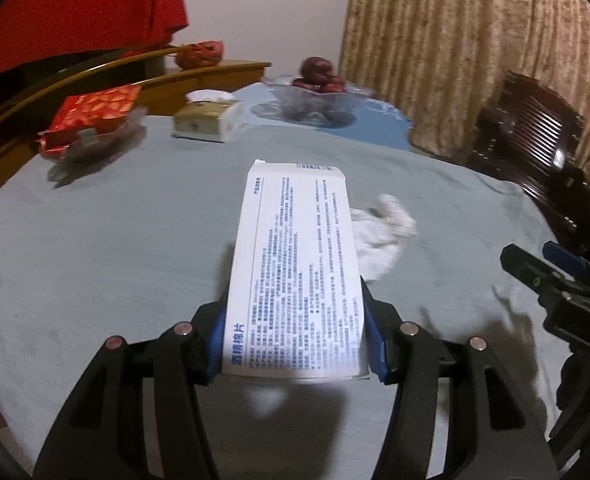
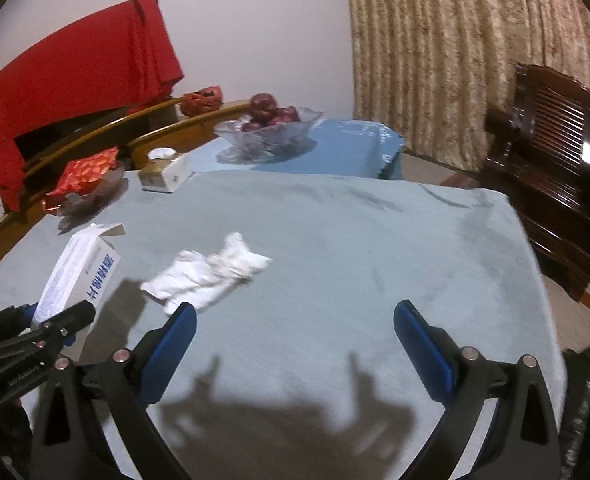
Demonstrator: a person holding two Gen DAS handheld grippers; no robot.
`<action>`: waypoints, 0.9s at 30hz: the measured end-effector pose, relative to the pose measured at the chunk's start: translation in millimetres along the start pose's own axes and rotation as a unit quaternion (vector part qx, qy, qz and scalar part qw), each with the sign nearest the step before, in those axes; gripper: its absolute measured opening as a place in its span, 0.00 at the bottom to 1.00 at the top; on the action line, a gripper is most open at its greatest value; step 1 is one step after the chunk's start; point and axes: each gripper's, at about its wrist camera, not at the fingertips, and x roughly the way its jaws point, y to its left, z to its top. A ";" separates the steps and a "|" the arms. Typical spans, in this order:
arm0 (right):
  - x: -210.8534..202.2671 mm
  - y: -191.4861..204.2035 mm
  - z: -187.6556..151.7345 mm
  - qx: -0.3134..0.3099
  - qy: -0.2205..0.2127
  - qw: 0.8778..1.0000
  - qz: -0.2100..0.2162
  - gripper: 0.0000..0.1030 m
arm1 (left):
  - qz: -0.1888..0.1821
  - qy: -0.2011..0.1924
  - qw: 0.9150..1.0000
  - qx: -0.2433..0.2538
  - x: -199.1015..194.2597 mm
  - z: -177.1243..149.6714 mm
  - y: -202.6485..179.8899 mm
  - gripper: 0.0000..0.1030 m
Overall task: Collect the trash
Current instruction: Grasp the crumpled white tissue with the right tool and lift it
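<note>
Gripping a white printed carton (image 1: 295, 276) between its blue fingers (image 1: 218, 344), our left gripper (image 1: 297, 344) holds it lifted above the grey-clothed bench (image 1: 95, 248). We list our right gripper (image 2: 295, 344) with fingers (image 2: 177, 332) spread wide and holding nothing, low over the bench near the front edge. Crumpled white tissue (image 2: 207, 276) lies on the cloth just beside the carton; further back stand a tissue box (image 2: 163, 174), a red packet (image 2: 87, 174) and a glass fruit bowl (image 2: 269, 130).

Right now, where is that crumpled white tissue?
The crumpled tissue lies loose on the grey-blue tablecloth, just right of the white box gripped by the left gripper.
</note>
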 end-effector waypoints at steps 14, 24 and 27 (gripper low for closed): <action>78.5 56.4 18.5 -0.038 0.046 0.998 0.019 0.94 | 0.046 0.006 0.999 -0.027 26.1 8.3 56.0 0.52; 116.5 67.3 16.1 -0.050 0.105 0.993 0.009 0.94 | 0.053 0.013 0.998 -0.034 33.3 3.3 61.8 0.52; 121.3 68.9 14.1 -0.054 0.120 0.991 0.024 0.85 | 0.058 0.016 0.997 -0.039 36.4 4.2 63.5 0.52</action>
